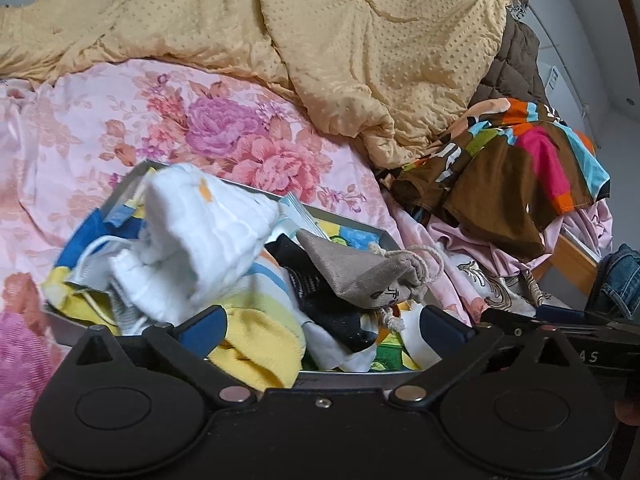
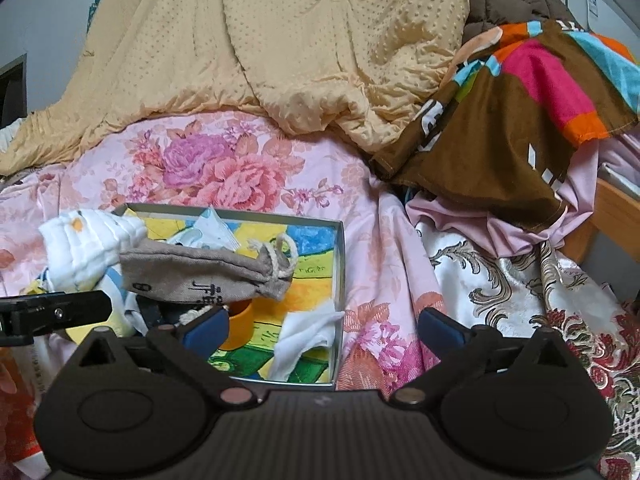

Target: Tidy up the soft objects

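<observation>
Clearly you were between picks: your left tool and right tool both stood spread wide, pinching nothing. The soft things, a white cloth and a grey drawstring pouch among them, already lay heaped in the shallow box on the bed. Your next move probably called for reaching to loose fabric beyond the box's right rim. Open bedspread lay behind it; the brown patterned cloth crowded the right.
</observation>
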Demonstrator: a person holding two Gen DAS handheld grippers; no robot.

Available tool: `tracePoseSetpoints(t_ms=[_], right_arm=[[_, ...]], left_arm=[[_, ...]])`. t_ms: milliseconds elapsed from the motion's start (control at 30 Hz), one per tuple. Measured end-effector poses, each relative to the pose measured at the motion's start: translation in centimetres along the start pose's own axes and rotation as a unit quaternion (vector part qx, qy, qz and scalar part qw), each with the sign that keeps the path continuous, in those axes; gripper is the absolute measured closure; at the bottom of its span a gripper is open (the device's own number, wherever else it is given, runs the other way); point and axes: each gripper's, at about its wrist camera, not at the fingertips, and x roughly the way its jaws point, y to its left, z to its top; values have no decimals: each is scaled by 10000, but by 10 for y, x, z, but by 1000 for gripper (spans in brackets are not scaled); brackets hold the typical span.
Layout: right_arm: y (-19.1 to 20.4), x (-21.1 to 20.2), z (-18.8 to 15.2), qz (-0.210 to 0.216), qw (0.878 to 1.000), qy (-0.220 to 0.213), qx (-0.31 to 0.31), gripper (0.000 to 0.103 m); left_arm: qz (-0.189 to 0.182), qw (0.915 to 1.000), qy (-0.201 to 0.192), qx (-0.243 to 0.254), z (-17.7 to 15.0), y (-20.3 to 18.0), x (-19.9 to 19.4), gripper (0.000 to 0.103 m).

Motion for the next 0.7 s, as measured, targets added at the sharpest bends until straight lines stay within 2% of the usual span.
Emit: tracePoseSetpoints(t_ms=[700], right_arm=[[20,-62,8,217,9989,-419,41,0]], left_arm=[[157,9986,-171,474,5,-5,-74,1]])
